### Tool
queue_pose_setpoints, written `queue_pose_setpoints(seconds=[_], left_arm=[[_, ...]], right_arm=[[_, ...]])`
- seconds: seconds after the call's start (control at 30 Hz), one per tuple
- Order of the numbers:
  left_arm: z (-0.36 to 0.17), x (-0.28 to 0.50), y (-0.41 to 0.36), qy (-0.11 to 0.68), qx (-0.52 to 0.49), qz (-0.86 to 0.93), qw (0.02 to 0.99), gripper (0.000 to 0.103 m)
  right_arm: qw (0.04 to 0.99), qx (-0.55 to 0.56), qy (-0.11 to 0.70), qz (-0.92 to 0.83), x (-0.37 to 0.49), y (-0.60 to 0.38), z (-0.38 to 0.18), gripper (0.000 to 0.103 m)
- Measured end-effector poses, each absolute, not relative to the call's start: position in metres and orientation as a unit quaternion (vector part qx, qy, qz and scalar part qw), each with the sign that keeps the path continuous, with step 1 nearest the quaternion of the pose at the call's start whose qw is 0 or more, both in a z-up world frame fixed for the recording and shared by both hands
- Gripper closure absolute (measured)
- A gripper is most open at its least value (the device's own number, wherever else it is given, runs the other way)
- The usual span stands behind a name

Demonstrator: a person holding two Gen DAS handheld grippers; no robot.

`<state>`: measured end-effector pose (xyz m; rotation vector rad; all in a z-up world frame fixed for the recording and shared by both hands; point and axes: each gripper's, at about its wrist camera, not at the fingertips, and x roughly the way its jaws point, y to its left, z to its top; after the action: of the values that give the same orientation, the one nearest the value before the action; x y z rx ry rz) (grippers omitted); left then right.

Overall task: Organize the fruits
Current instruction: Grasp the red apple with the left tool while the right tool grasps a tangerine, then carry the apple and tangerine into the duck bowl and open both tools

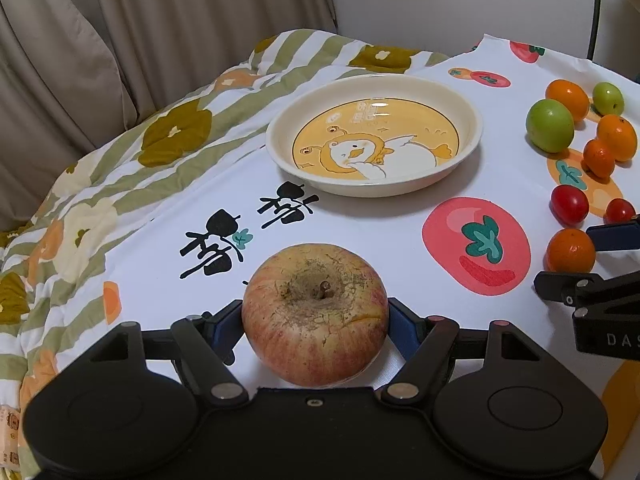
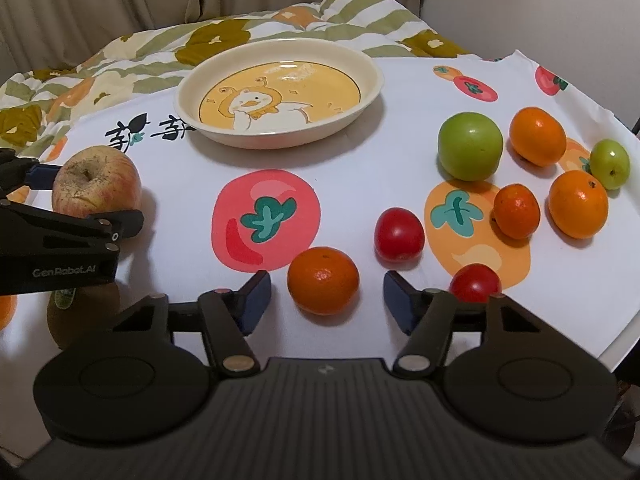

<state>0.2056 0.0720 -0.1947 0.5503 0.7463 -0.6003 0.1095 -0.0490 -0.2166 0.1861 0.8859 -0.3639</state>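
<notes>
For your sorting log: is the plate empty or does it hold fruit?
Empty. The plate shows its whole duck picture bare; all fruit, like the apple, sits outside it.

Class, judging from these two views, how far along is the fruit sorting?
Done: nothing yet; the plate holds no fruit. In hand: the left gripper clamps the apple; the right gripper sits open around an orange. Left: every other fruit on the cloth.

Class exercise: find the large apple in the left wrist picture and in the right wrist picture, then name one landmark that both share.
Left wrist view: the apple sits low in the centre, between the left tool's blue pads.
Right wrist view: the apple is at the far left edge, mid-height, behind the left tool's arm.
Shared landmark: the duck plate, beyond the apple in both.
</notes>
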Motion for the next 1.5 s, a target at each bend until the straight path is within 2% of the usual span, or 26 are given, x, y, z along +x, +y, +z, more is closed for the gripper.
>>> queue_pose_setpoints(seconds=[0.13,0.17,0.2,0.57,1.0,1.27,1.5], left_arm=[[-0.195,0.206,0.074,0.355,0.254,-0.285,0.853,0.025],[-0.195,0.207,0.075,0.355,0.252,-0.286,0.854,0.025],[-0.195,0.207,0.076,0.356,0.25,-0.287,0.854,0.025],[-0.183,0.204,0.087,0.357,0.225,-0.271,0.865,0.025],[-0.108,0.186,0.098,0.335,0.189,-0.249,0.889,0.025],[-0.068,0.181,0.074,0.326,0.156,-0.229,0.904,0.025],[-0.054,0.184,0.039,0.334,0.13,-0.19,0.914,0.025]], right_arm=[[0.886,0.085,0.422,-0.173,0.109,-0.05,-0.217,0.042],[0.887,0.086,0.421,-0.168,0.109,-0.05,-0.217,0.049],[0.888,0.087,0.42,-0.165,0.109,-0.05,-0.217,0.05],[0.899,0.069,0.406,-0.148,0.111,-0.043,-0.201,0.051],[0.918,0.067,0.371,-0.127,0.105,-0.051,-0.131,0.051],[0.93,0.062,0.349,-0.092,0.115,-0.09,-0.09,0.051],[0.938,0.04,0.342,-0.036,0.144,-0.131,-0.075,0.051]])
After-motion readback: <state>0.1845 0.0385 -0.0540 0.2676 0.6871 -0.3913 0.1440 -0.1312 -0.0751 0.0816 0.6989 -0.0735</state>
